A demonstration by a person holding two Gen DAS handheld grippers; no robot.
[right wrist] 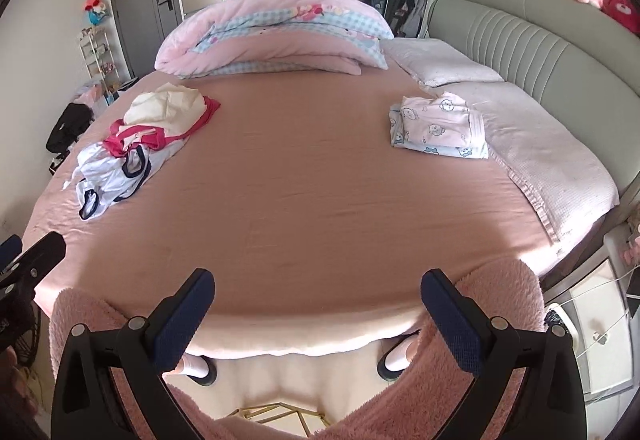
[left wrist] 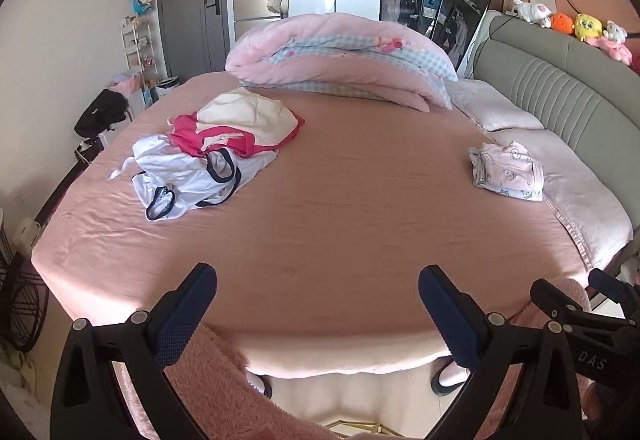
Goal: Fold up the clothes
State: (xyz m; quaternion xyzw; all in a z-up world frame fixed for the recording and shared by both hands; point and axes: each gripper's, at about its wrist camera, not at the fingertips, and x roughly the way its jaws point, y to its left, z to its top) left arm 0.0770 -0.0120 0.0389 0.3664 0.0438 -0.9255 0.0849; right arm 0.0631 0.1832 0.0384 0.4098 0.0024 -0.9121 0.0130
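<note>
Bedroom scene, dominated by a big bed with a smooth dusty-pink sheet (left wrist: pixel 340 176), lightly creased, its near edge curving down to a paler side panel. Grey padded headboard with vertical ribs (left wrist: pixel 568 80) runs along the bed's right side, plush toys lined on top of it. At the far end of the bed lies a rolled puffy pink duvet with blue gingham and floral trim (left wrist: pixel 340 52). Two whitish textured pillows (right wrist: pixel 540 144) lie flat against the headboard.

Unfolded clothes pile (left wrist: pixel 208 148) sits on the bed's left half, below the duvet: cream soft garment on top, hot-pink trimmed piece under it, white thin top with navy-edged openings nearest the camera; how many garments is hard to tell. Folded pale pink and blue cartoon-print stack (right wrist: pixel 438 128) rests on the bed's right half, touching the pillow edge.

Left gripper (left wrist: pixel 318 276) hovers over the bed's near edge, black frame with dark blue mesh-textured pads, jaws spread wide, nothing between them. Right gripper (right wrist: pixel 318 278) likewise spread wide and empty, beside it; only its tip shows at the left view's right margin. Fuzzy pink fleece sleeves (right wrist: pixel 500 300) partly hidden behind the grippers. Dark shoes with white socks (right wrist: pixel 394 356) peek below the bed edge, cut off.
</note>
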